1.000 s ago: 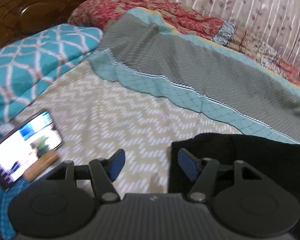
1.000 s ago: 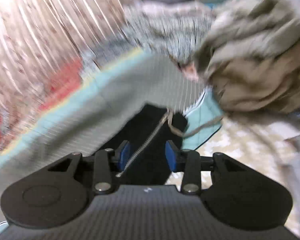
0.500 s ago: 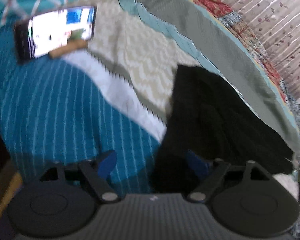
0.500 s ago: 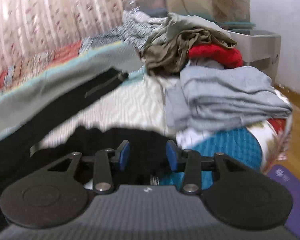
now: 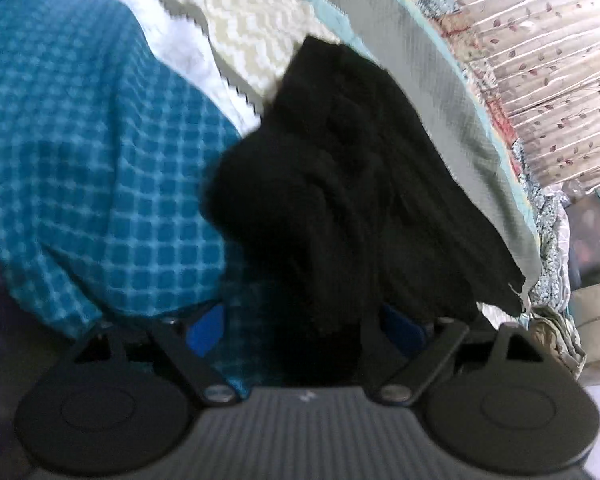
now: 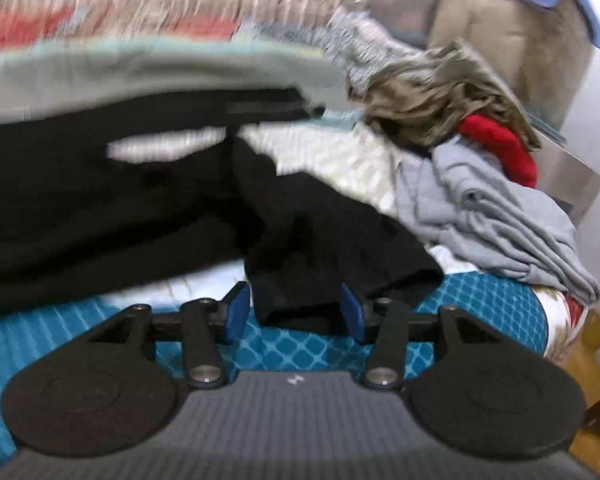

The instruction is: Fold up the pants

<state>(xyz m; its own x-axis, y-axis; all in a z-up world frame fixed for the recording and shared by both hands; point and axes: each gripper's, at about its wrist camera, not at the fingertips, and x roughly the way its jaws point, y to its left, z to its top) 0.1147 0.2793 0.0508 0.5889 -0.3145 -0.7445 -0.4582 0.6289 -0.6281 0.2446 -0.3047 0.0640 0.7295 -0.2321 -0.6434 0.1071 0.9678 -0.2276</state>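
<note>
Black pants (image 5: 340, 184) sprawl across the bed (image 5: 80, 152), curtain (image 5: 548, 60) at 2 o'clock. Left gripper (image 5: 306, 330) and right gripper (image 6: 294, 312) fingers are both opening, pants fabric loose between them.

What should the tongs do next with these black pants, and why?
Probably ease both down and close. The left tongs and right tongs are opening with black pants cloth between the pads, not yet pinched, at the blue bedspread edge.

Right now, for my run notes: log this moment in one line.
pants: unfolded on bed | left tool: opening over pants edge | right tool: opening, pants corner between
</note>
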